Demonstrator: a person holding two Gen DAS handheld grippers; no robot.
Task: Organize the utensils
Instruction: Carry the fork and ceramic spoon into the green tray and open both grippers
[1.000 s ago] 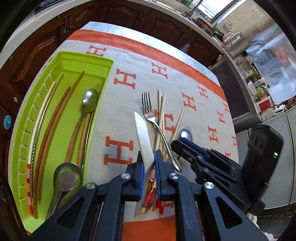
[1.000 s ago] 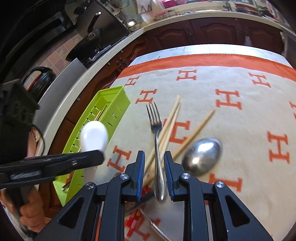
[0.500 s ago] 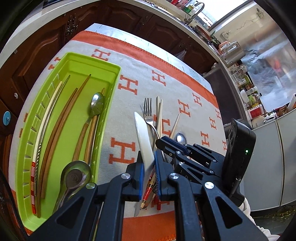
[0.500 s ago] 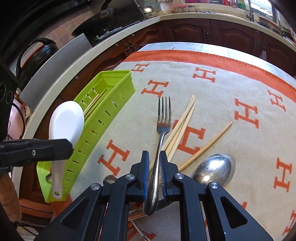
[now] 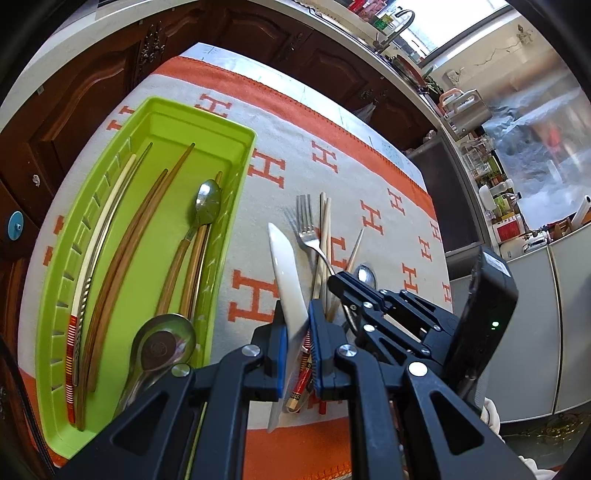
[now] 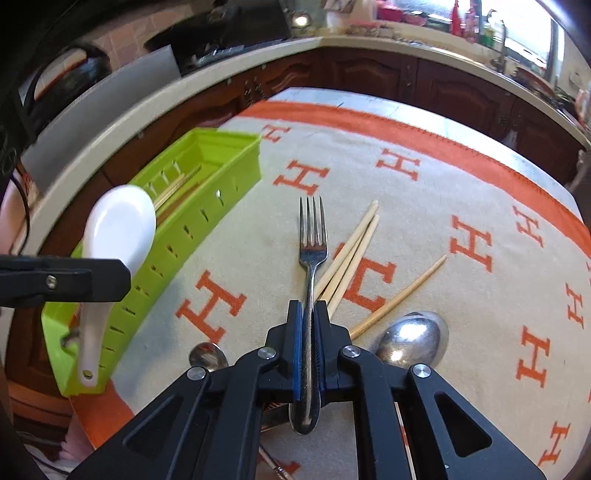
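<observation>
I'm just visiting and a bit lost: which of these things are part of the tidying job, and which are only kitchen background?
Part of the job:
- green tray
- white spoon, in the left gripper
- fork, in the right gripper
- loose chopsticks
- metal spoon

Background:
- patterned cloth
- wooden cabinets
- tap

Beige cloth (image 5: 332,140) with orange H pattern and orange border covers the table. Dark wood cabinets (image 6: 369,77) run behind under a pale countertop (image 6: 166,110). Faucet (image 5: 397,22) by the window; cluttered jars and bottles (image 5: 495,177) at right; dark pot (image 6: 70,74) at left.
</observation>
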